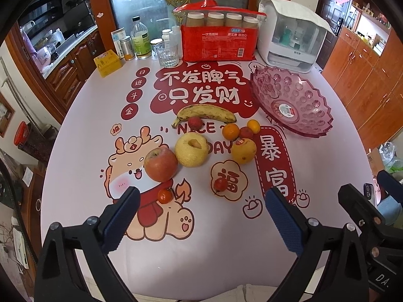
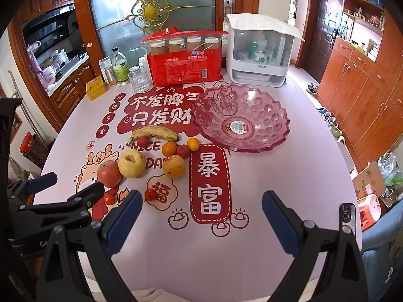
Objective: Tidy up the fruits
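Observation:
Loose fruit lies mid-table: a banana [image 1: 206,113], a red apple [image 1: 160,164], a yellow pear [image 1: 192,150], a yellow-orange fruit [image 1: 243,150], two small oranges [image 1: 230,130] and several small red fruits [image 1: 220,185]. An empty pink glass bowl [image 1: 292,100] [image 2: 241,120] stands to their right. My left gripper [image 1: 201,216] hovers open over the near table edge, short of the fruit. My right gripper [image 2: 201,224] is open too, nearer the right side; the banana [image 2: 153,134] and apple [image 2: 109,173] lie ahead to its left. Nothing sits between either pair of fingers.
Along the back stand a red paper-cup pack [image 1: 218,35], a white cabinet box [image 1: 292,35], a glass [image 1: 167,54], bottles [image 1: 141,39] and a yellow box [image 1: 107,63]. Wooden cupboards [image 2: 362,93] line the right wall. A phone [image 2: 347,217] rides on the right gripper.

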A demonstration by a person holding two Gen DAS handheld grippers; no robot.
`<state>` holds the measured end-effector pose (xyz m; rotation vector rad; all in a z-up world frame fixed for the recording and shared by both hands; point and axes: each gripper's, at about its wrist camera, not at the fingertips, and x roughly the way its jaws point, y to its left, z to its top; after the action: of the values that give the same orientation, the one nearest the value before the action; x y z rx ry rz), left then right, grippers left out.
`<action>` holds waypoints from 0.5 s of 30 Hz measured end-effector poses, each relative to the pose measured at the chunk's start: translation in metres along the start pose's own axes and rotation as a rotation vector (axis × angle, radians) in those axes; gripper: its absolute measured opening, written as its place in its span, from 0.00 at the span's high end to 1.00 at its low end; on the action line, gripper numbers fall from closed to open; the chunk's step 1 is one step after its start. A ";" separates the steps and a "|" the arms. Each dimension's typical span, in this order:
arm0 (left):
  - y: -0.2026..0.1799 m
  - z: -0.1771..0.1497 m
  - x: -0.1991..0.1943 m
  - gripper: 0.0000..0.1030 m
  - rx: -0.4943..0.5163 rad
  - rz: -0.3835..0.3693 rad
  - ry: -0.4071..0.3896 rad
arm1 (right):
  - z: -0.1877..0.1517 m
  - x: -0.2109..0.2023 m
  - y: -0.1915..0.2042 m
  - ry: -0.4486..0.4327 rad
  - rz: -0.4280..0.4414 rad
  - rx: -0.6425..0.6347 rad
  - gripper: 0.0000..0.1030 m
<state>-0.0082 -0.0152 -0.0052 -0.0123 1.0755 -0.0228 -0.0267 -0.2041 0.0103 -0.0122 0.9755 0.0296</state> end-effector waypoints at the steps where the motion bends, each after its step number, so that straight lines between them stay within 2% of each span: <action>1: -0.001 0.000 0.000 0.03 -0.001 0.001 -0.001 | 0.000 0.000 0.000 0.000 0.002 -0.001 0.06; 15: -0.005 -0.005 -0.004 0.04 -0.002 0.015 -0.013 | 0.002 0.003 -0.004 -0.001 0.034 -0.009 0.06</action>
<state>-0.0143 -0.0204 -0.0038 -0.0062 1.0623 -0.0079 -0.0232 -0.2080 0.0091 -0.0035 0.9745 0.0650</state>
